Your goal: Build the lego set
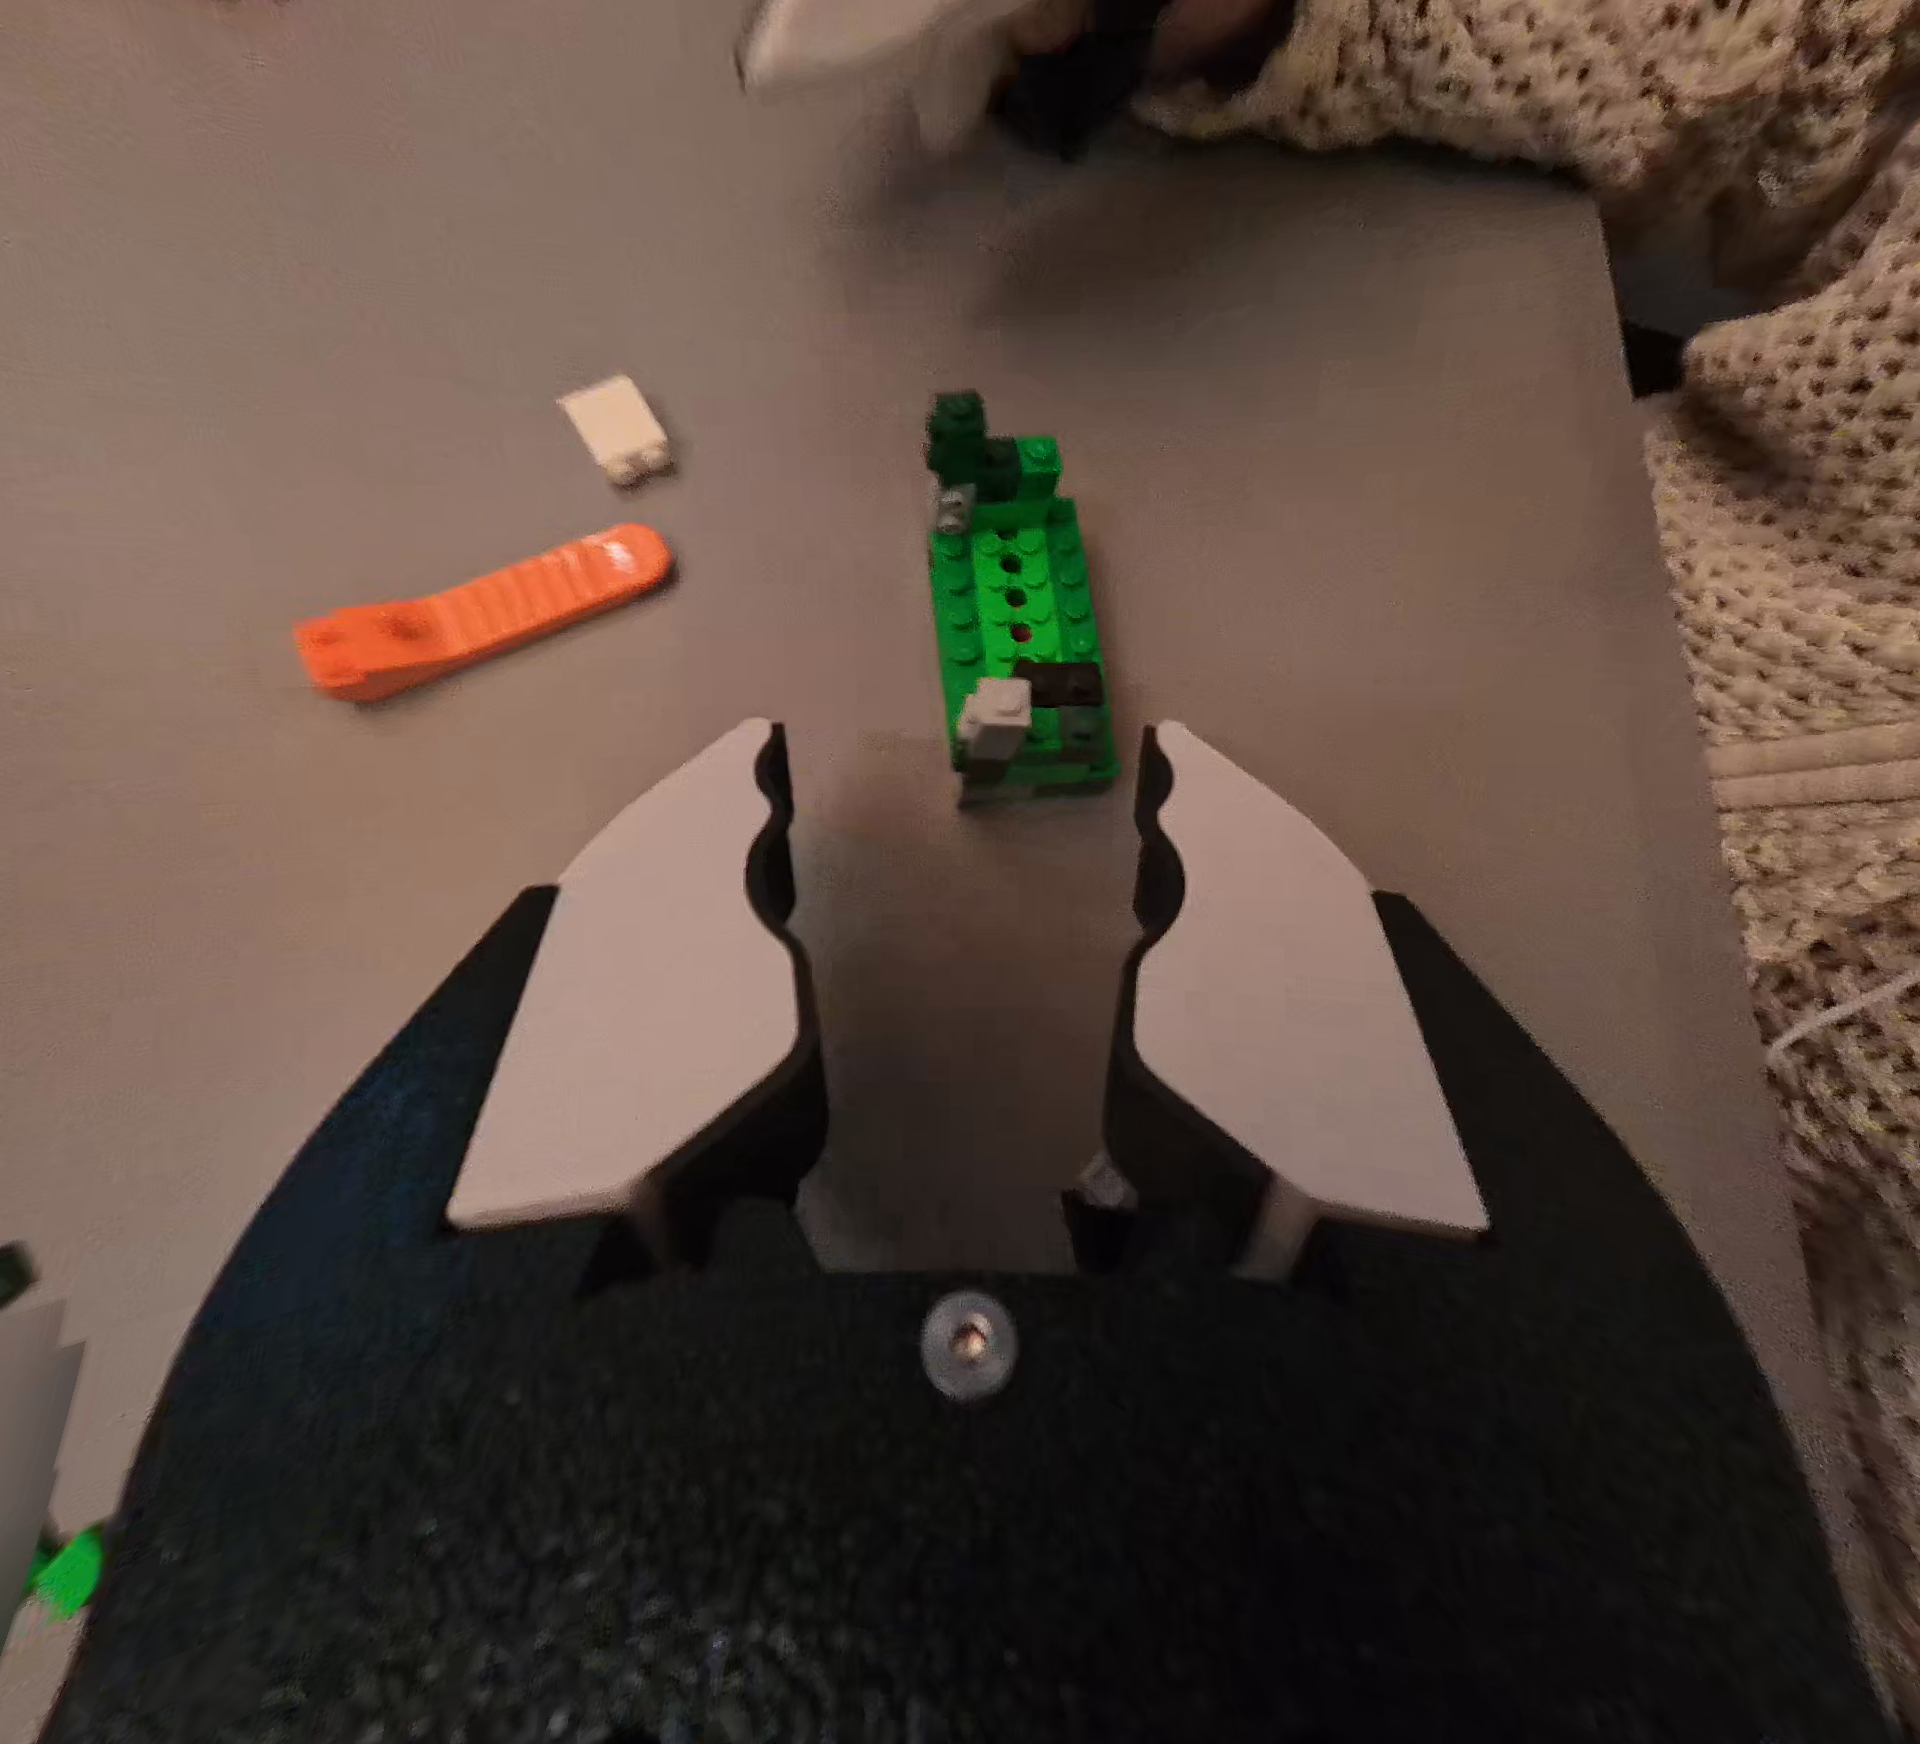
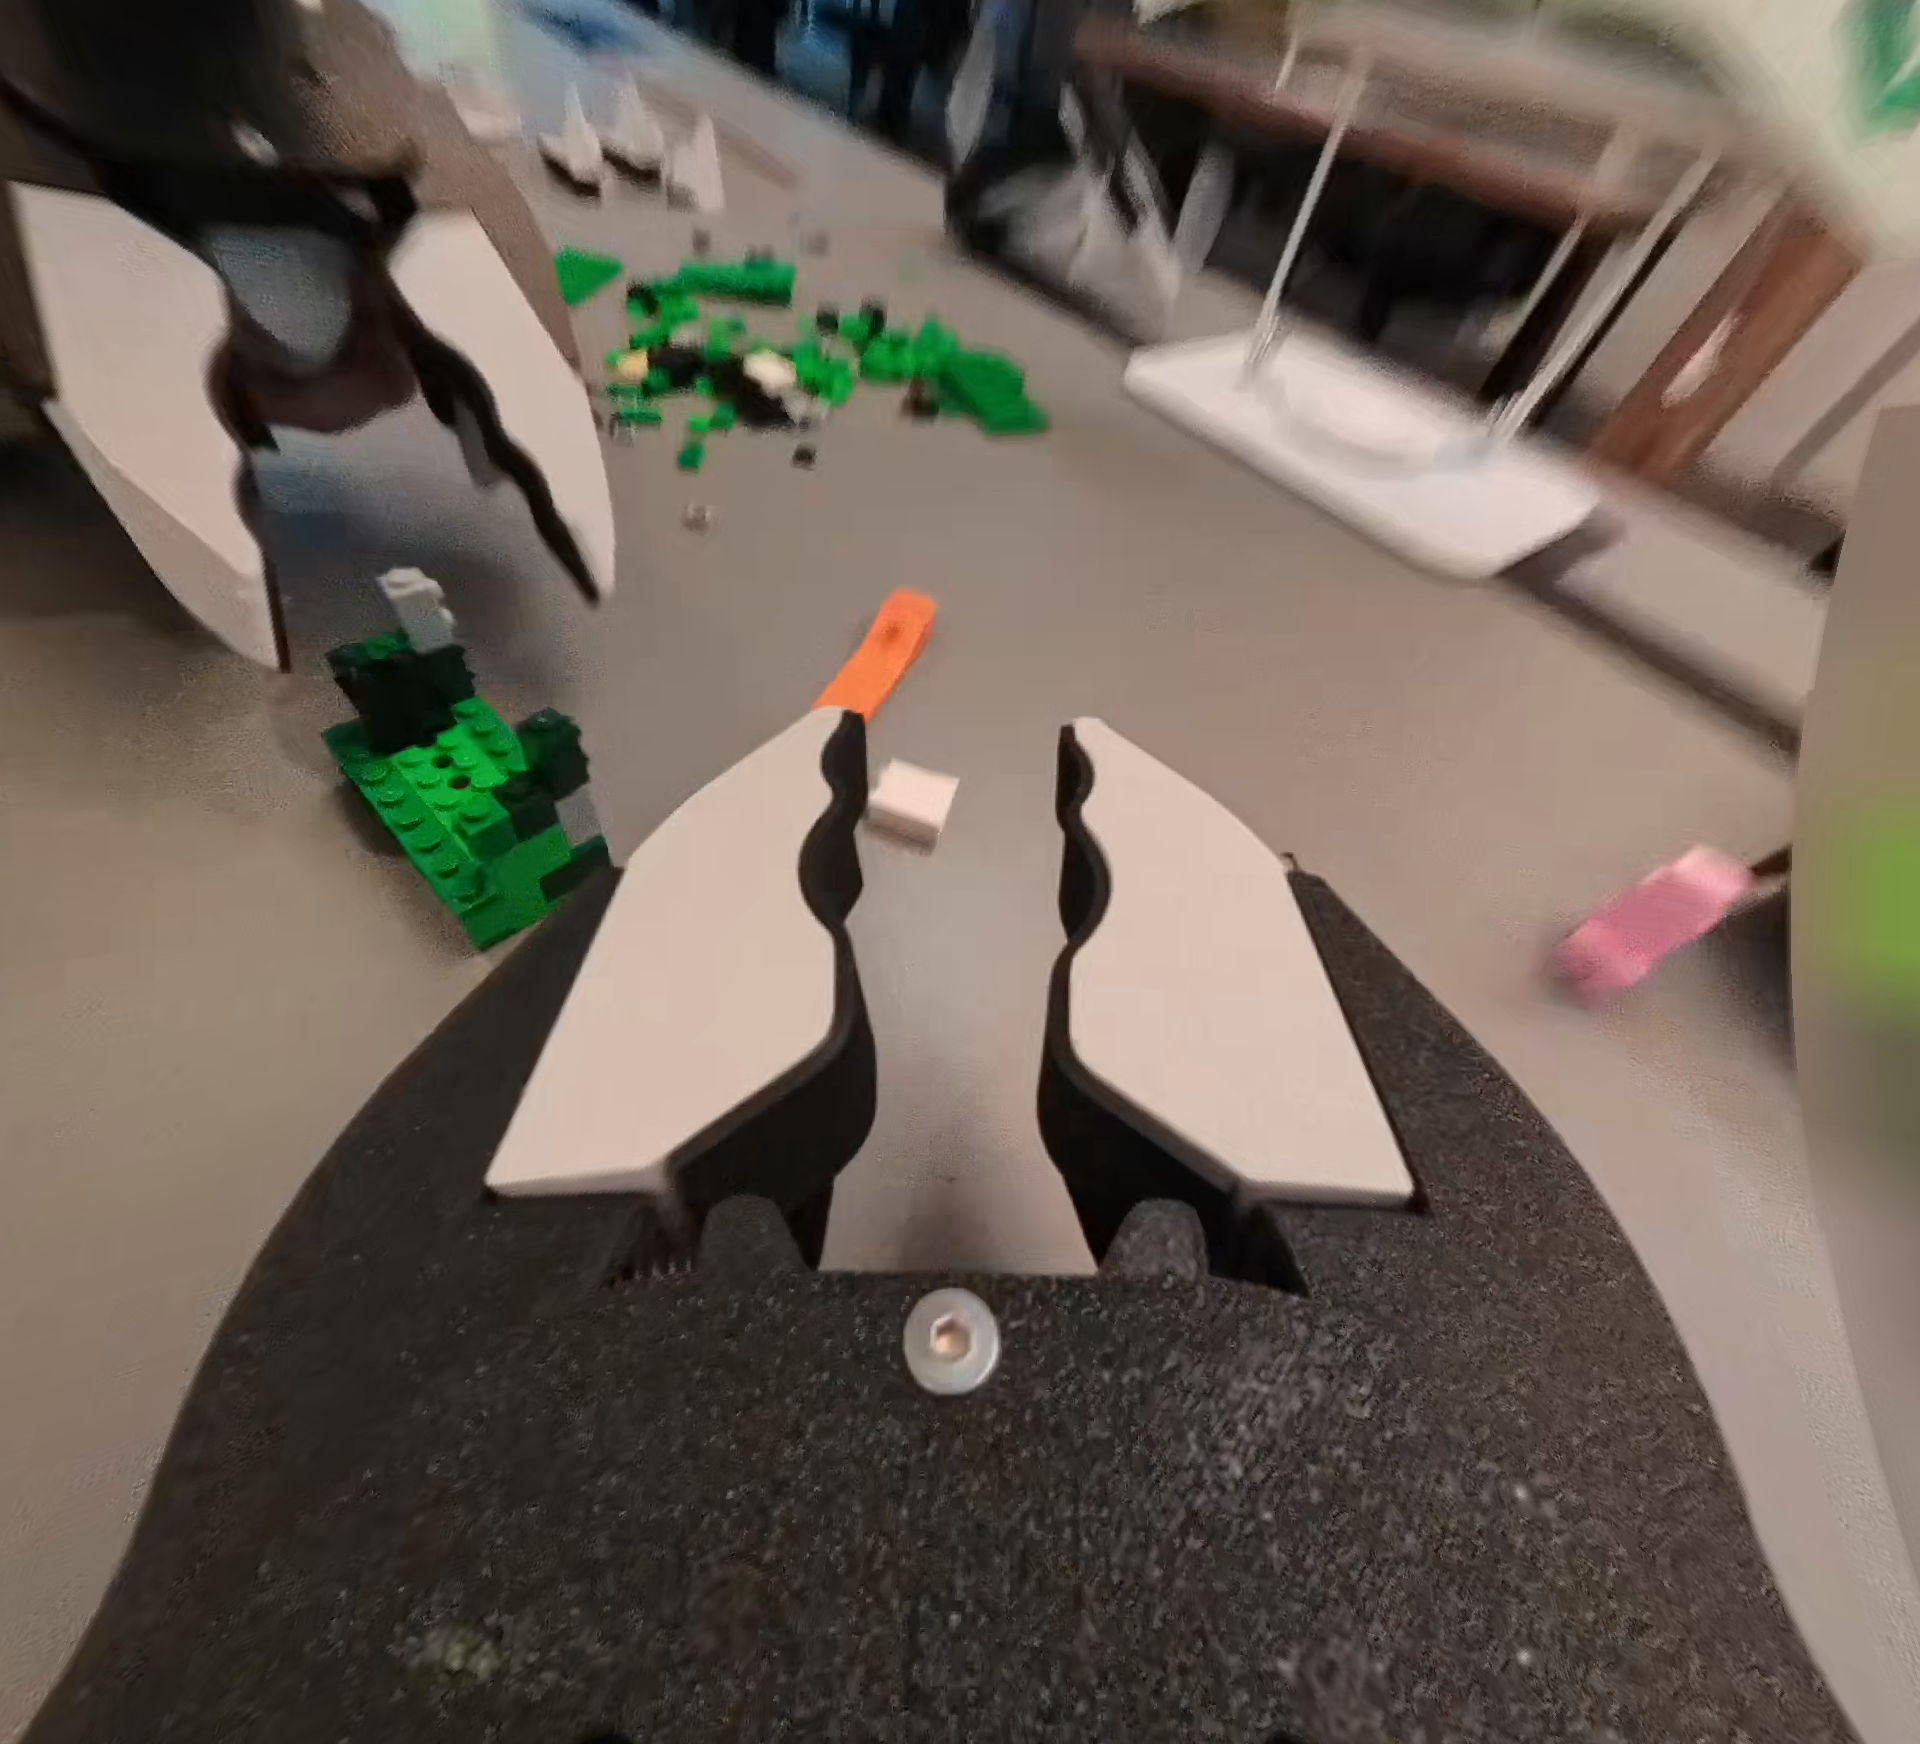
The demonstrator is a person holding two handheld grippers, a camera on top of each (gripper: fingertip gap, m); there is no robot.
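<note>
both grippers gape — studded green build [image 1: 1016,614], ribbed orange wedge [image 1: 483,611] between.

A bright green lego build [image 1: 1023,624] with dark green, grey and black bits sits on the plain grey tabletop [image 1: 312,240], beside an orange separator [image 1: 483,611], a white brick [image 1: 615,429], and a cream speckled knit sleeve [image 1: 1610,1].

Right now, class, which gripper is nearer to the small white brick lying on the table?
Right. The right gripper is open with the white brick just ahead between its tips. The left gripper, also open, sits by the green build, off to the brick's side.
</note>
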